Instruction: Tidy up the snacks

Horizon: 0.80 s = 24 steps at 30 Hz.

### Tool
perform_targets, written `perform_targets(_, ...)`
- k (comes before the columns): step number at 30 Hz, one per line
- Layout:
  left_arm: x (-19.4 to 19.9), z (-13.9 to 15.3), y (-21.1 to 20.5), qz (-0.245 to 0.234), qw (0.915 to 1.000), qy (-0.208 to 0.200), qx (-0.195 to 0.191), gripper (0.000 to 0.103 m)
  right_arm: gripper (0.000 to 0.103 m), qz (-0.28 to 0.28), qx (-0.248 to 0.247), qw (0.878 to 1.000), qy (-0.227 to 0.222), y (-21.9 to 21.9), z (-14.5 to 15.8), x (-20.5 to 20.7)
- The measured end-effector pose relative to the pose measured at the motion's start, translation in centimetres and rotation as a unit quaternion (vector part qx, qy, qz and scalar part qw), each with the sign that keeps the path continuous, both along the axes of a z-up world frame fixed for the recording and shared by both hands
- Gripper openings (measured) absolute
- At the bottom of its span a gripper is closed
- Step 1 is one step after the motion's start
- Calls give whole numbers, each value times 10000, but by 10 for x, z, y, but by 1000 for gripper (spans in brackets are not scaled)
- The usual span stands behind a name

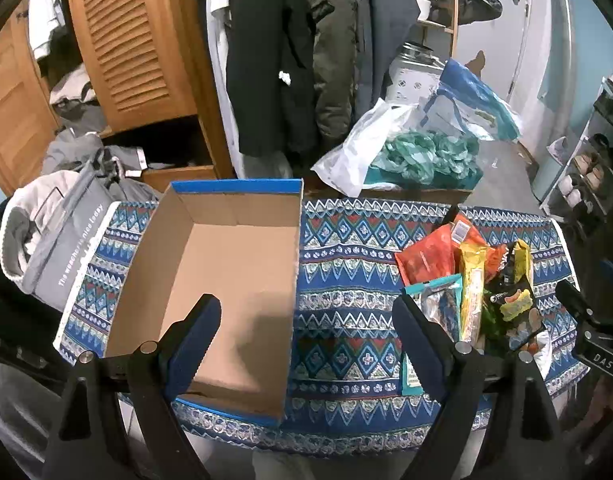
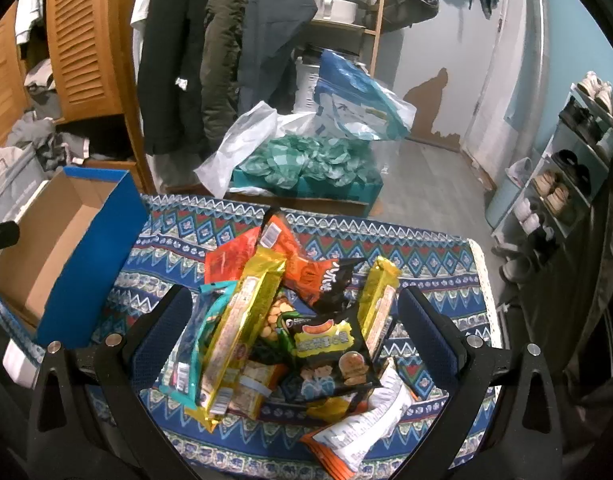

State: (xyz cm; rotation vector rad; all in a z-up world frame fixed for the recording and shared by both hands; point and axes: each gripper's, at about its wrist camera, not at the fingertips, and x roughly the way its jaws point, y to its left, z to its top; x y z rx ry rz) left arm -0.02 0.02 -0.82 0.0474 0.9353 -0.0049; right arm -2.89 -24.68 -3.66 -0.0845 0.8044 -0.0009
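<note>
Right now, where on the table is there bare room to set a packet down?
The cardboard box is empty inside. A bare strip of tablecloth lies between the box and the snack pile. The pile itself is crowded, packets overlapping.

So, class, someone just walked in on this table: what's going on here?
A person is holding a pair of tongs in each hand over a table with a patterned cloth, about to sort snacks. The left tongs are open, above an empty cardboard box. The right tongs are open too, above a heap of snack packets lying beside the box. Neither pair grips anything, and no packet is in the box yet.
</note>
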Motion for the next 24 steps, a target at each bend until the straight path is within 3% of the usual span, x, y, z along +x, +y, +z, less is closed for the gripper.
perform_targets(24, 0, -2, 0, -27, 9999, 83, -92, 89, 101, -40, 2, 10000, 47, -1, 0, 3)
